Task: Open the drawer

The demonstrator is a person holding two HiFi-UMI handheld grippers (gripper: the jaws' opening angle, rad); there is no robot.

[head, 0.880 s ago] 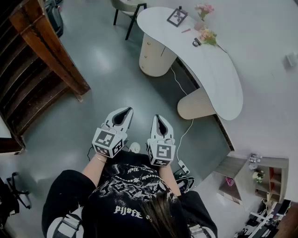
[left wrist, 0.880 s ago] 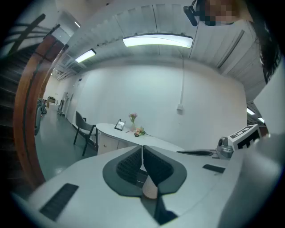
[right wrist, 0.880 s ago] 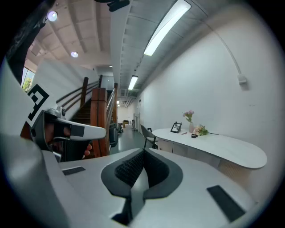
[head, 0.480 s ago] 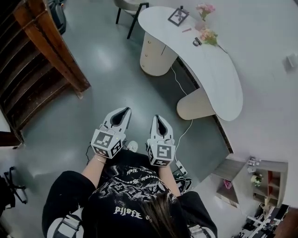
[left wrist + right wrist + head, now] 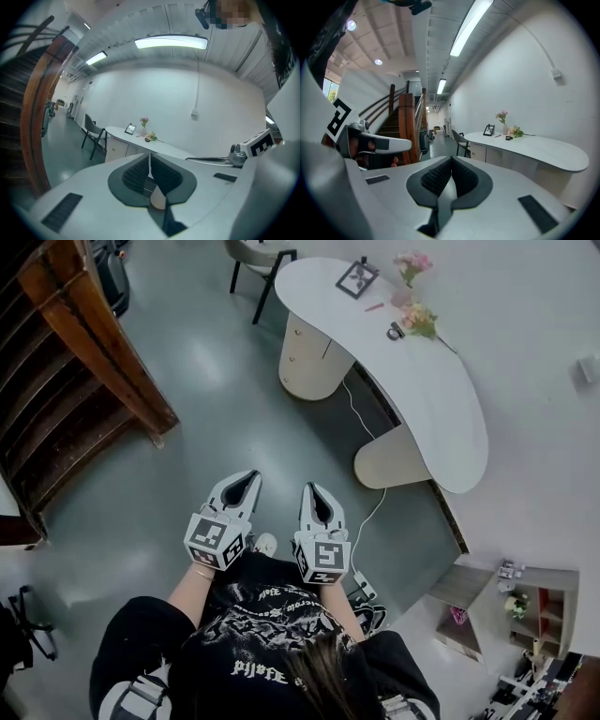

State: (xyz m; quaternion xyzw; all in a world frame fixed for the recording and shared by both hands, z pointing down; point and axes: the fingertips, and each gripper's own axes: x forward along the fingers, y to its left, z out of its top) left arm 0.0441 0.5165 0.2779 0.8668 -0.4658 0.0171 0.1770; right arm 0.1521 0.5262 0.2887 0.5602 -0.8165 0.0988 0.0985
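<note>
Head view: left gripper [image 5: 247, 480] and right gripper [image 5: 313, 491] well short of the white desk [image 5: 427, 390]; drawer [image 5: 300, 348] in the pedestal under the desk's far end.
Left gripper view: jaws pressed together, empty.
Right gripper view: the same.
Drawer probably rigid and light-sliding; pinch its small knob.

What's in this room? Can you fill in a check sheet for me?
Surface: grey shiny floor.
Job's things: white curved desk with a drawer unit underneath; drawers look shut, nothing touching them.
Clutter: picture frame, pink flowers and a bouquet on the desk.
Grippers: left gripper shut, empty; right gripper shut, empty; both held in the air.
Cables: white cable trailing from the desk across the floor.
Surroundings: wooden staircase, chair, small shelf unit, white wall.
</note>
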